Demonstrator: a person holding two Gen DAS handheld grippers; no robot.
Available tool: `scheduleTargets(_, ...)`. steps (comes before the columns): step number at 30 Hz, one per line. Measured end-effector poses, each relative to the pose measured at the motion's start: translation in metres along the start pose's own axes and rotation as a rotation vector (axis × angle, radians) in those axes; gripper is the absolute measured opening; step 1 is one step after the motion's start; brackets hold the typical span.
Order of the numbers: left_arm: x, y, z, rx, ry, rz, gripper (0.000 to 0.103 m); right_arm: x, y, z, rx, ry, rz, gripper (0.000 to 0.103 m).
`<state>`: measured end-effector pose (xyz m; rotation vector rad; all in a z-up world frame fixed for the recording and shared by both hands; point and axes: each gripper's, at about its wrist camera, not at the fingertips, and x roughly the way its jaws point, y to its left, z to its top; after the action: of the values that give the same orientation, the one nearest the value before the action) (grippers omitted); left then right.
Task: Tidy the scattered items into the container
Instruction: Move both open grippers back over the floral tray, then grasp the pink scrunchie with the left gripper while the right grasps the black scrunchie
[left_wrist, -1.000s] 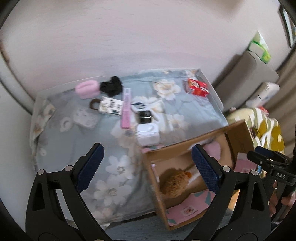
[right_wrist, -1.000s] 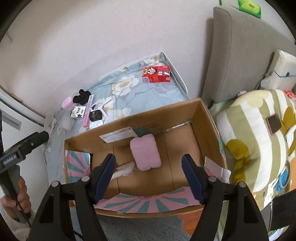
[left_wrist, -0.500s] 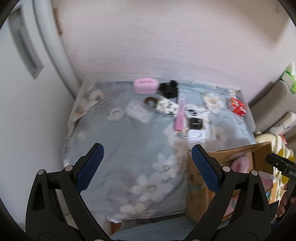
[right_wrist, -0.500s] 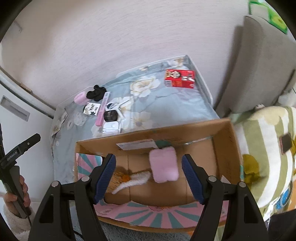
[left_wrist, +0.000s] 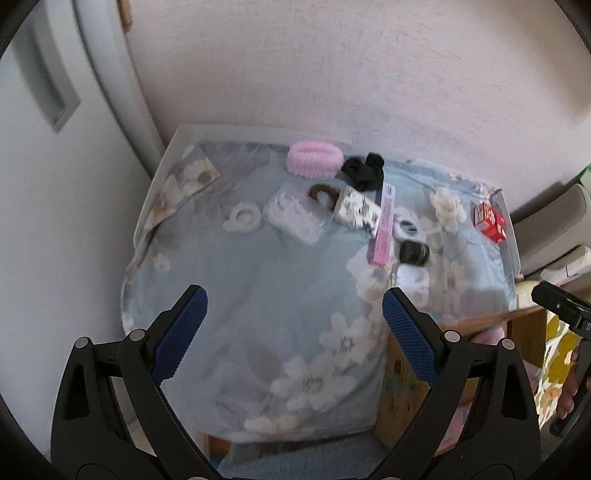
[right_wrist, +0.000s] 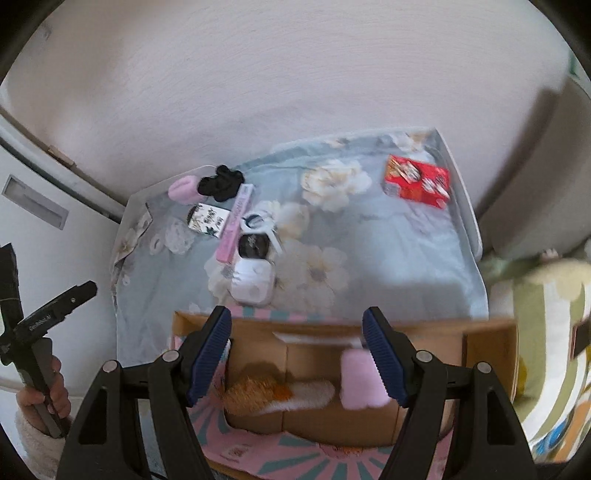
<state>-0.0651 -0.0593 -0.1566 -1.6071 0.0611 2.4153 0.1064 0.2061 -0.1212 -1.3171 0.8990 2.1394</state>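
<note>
Floral cloth (left_wrist: 258, 295) against the wall carries our scattered items; both claws gape empty. White case (right_wrist: 253, 278) lies straight ahead of right gripper (right_wrist: 297, 356), just beyond the cardboard box (right_wrist: 487, 332), nearer than left gripper (left_wrist: 293, 334)
</note>
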Motion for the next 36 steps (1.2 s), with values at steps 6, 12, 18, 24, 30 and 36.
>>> scheduleTargets(6,0.031,-0.004,0.051,0.026,-0.038,-0.021,0.096,0.026,0.035,0.043,-0.065,0.023,0.041,0.070)
scheduleTargets(12,0.092,-0.007,0.086,0.081,-0.019,-0.017,0.096,0.092,0.069,0.088,-0.033,0.087,0.159,0.070)
scheduleTargets(18,0.143,-0.011,0.098,0.162,0.003,0.002,0.096,0.156,0.095,0.118,-0.140,0.078,0.065,0.070)
scheduleTargets(24,0.171,-0.013,0.109,0.184,0.010,-0.010,0.096,0.188,0.110,0.126,-0.263,0.059,-0.025,0.070)
scheduleTargets(30,0.183,-0.013,0.118,0.203,0.007,-0.007,0.095,0.206,0.110,0.135,-0.288,0.066,-0.044,0.070)
scheduleTargets(36,0.193,-0.013,0.121,0.227,0.011,-0.015,0.096,0.217,0.108,0.135,-0.328,0.063,-0.026,0.070)
